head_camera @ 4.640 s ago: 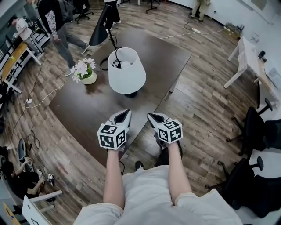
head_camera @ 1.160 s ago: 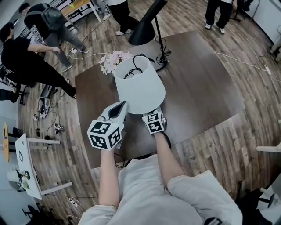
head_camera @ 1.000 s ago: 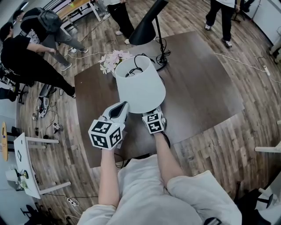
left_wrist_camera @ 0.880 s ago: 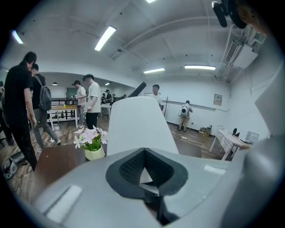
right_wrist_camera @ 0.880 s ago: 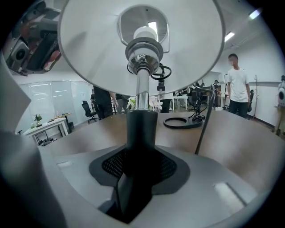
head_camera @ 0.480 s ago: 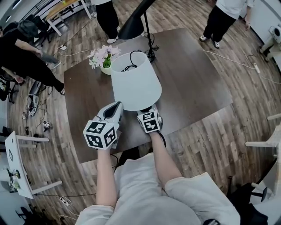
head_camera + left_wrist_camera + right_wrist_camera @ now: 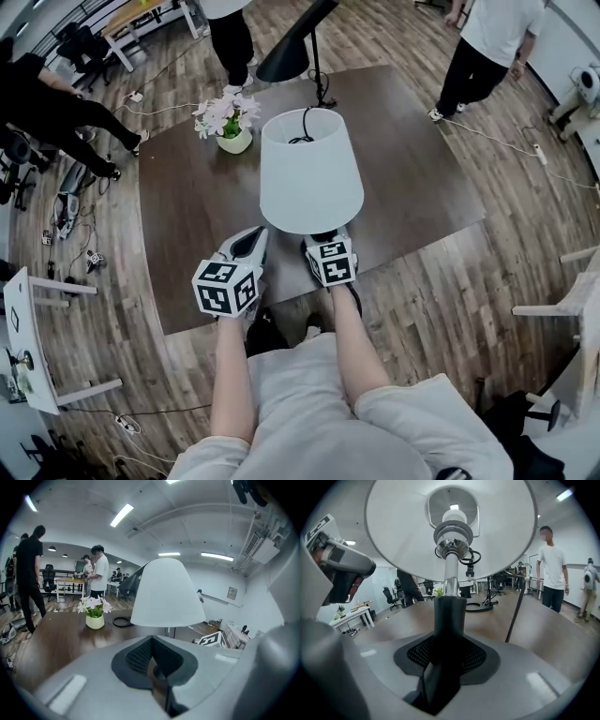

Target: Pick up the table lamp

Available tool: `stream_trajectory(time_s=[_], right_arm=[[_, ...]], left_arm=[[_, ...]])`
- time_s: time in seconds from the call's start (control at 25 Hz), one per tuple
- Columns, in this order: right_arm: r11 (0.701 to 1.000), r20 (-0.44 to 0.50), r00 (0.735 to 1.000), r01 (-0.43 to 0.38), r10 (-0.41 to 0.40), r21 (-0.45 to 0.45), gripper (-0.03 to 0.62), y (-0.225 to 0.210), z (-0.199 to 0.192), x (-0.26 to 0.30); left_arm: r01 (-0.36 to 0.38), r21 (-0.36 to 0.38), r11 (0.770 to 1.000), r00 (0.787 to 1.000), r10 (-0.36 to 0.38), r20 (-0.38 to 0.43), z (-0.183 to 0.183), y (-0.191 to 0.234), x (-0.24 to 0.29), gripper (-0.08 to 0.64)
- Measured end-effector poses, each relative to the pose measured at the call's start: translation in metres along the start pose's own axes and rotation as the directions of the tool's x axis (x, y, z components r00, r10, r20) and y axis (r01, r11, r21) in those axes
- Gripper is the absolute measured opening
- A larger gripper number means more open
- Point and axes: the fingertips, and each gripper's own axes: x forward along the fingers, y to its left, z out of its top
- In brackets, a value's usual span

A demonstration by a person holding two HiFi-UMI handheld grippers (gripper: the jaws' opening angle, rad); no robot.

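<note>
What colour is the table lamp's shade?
Plain white, on the conical shade of the table lamp; the head view shows it best.

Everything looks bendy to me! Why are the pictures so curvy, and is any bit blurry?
Head view: wide lens bows the edges of the dark brown wooden table. Left gripper view: black corners, long ceiling lights glare, white cone lampshade looks sharp. Right gripper view: that lampshade bulges overhead.
</note>
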Motion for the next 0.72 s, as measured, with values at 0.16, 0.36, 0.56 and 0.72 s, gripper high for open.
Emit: stream_trajectory(time_s=[0.16, 0.36, 0.56, 0.72], right_arm=[[1.000, 0.017, 1.000, 0.014, -0.014, 0.024, 0.179, 0.004, 0.025, -0.010], [1.000, 0.026, 1.000, 0.018, -0.018, -0.018, 0.179, 0.008, 0.062, -0.018], [0.998, 0.037, 0.999, -0.006, 0.009, -0.066, 0.181, 0.024, 0.100, -0.027], [0.997, 0.045, 0.998, -0.040, 0.043, -0.069, 0.181, 0.049, 0.117, -0.032]], left_arm=[[0.013, 0.011, 1.000, 1.000, -0.013, -0.007, 0.003, 0.007, -0.003, 0.000], [0.041, -0.001, 0.999, 0.999, -0.041, 0.014, 0.020, 0.022, -0.009, 0.000], [0.065, 0.013, 0.998, 0.997, -0.065, 0.036, 0.043, 0.040, -0.014, 0.000], [0.065, 0.017, 0.998, 0.997, -0.066, 0.050, 0.054, 0.052, -0.023, 0.000]])
